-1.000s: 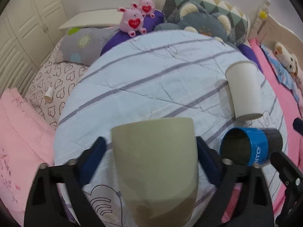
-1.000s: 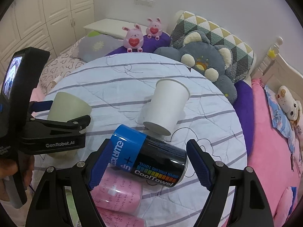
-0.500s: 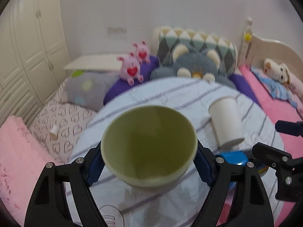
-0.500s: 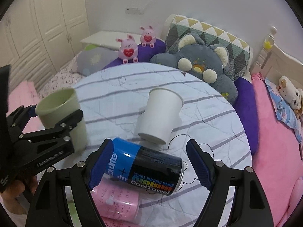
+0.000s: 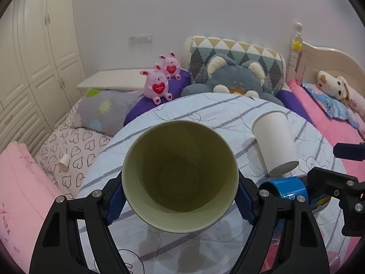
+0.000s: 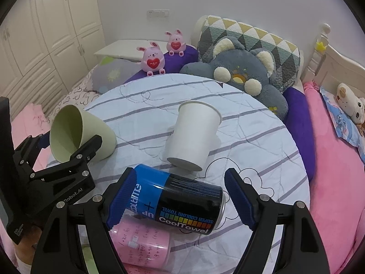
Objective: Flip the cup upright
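The green cup (image 5: 180, 175) is clamped between the blue pads of the left gripper (image 5: 180, 196) and is held tilted above the striped quilt (image 5: 205, 107), its open mouth turned back toward the wrist camera so that the inside is seen. The right gripper (image 6: 180, 196) is held spread apart, with the CoolTowel can (image 6: 180, 203) lying on its side between the jaws, the left pad looking close against its blue end. A white paper cup (image 6: 194, 137) is seen lying on its side just beyond the can, and a pink cup (image 6: 143, 244) lies beneath the gripper.

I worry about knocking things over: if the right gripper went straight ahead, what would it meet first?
Probably the blue can lying between the right gripper's open fingers; the white paper cup lies just beyond.
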The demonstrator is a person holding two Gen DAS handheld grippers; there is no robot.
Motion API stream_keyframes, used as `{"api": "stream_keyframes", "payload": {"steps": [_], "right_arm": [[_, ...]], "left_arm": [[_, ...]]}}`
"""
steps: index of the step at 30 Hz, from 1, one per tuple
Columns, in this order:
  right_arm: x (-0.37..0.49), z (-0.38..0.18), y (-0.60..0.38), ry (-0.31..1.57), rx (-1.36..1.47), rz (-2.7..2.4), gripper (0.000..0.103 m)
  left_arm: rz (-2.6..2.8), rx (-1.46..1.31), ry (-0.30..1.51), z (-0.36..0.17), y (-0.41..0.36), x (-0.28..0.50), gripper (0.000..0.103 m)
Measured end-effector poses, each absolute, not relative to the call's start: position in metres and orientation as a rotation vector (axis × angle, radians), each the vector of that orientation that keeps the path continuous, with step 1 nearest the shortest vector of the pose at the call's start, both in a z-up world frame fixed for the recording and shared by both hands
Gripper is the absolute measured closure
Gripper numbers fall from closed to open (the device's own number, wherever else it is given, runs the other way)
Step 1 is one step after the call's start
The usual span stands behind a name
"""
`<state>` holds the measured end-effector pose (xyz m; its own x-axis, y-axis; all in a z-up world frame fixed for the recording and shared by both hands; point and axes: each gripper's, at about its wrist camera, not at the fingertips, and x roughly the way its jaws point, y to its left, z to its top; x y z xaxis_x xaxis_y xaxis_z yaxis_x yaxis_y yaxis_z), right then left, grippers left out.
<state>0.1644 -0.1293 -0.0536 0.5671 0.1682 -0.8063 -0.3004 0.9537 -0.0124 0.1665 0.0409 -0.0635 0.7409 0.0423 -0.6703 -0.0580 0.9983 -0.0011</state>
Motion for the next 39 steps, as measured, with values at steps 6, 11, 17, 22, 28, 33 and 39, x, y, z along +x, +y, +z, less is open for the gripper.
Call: {"api": "stream_keyframes", "payload": {"steps": [6,11,17,22,28,33,39], "right_arm": [[0.165,-0.053,-0.128,0.924,-0.146,0.283,0.022],[0.163,-0.054,-0.126,0.925,-0.148,0.289,0.022],[0.162,-0.055,-0.125,0.925,-0.143,0.291,0.022],[0.160,-0.055,-0.126,0.924,-0.135,0.289,0.022],[0.156,-0.055,-0.128,0.920,-0.130,0.292,0.022],[0.148,-0.053,-0.129,0.910,-0.119,0.313,0.022],[0.136,-0.054,-0.127,0.903,-0.126,0.320,0.022]], "left_arm": [[0.054,-0.019,0.770,-0.069,0.037,0.171,0.013],[0.047,-0.041,0.771,-0.067,0.039,0.171,0.007],[0.026,-0.093,0.756,-0.062,0.049,0.166,0.003],[0.033,-0.111,0.784,-0.066,0.055,0.171,0.003],[0.015,-0.123,0.764,-0.060,0.055,0.145,0.003],[0.021,-0.128,0.758,-0.073,0.051,0.107,0.003],[0.030,-0.089,0.817,-0.106,0.042,0.109,0.003]]}}
